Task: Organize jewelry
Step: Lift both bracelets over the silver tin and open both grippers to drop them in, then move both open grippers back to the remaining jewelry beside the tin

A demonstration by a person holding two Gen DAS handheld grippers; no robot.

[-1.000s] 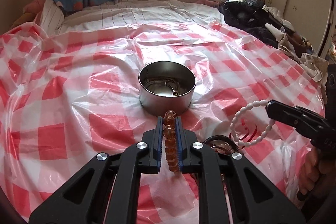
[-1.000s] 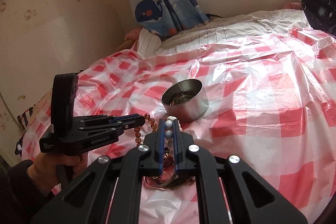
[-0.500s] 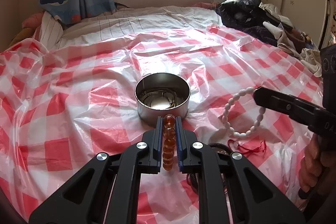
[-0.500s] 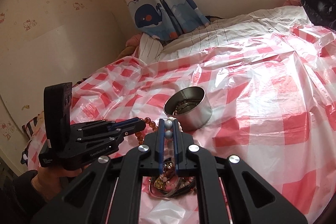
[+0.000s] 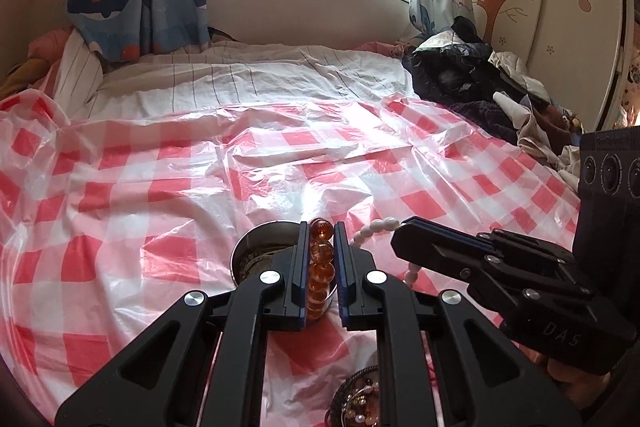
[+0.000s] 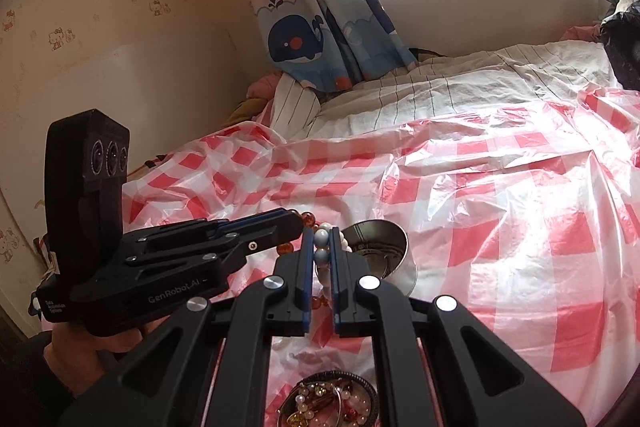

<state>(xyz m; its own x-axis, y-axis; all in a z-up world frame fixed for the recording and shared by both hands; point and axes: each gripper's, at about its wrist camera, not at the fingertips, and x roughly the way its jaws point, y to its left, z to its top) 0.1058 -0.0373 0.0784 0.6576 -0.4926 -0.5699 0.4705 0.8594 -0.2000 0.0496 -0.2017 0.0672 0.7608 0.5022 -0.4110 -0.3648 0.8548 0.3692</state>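
Holding an amber bead bracelet [image 5: 319, 269] between its pads, the left tongs [image 5: 321, 267] are clenched on the beads, and the rest of the loop hangs below them, just in front of the round metal tin [image 5: 256, 255] that stands on the red and white checked plastic sheet [image 5: 160, 187] over the bed. To the right of them, the right tongs [image 6: 321, 259] are also clenched, here on a white bead bracelet [image 6: 321, 247] whose loop hangs under the tips, and the tin [image 6: 384, 255] shows just beyond them with some jewelry already inside. A small pile of mixed jewelry [image 6: 332, 403] lies on the sheet under both tongs, near the camera, not yet sorted. I judge that both bracelets are on their way to the tin. The risk is that the two pairs of tongs are very close to each other, so the hanging loops can tangle or knock together. A loop can also catch on the tin's rim and fall outside on the slippery sheet, or push the light tin over the soft bed. On the left tool's body, seen from the right camera, I read "GenRobot.AI" and some small lines that are not clear. On the right tool, seen from the left camera, the letters "DAS" are visible.
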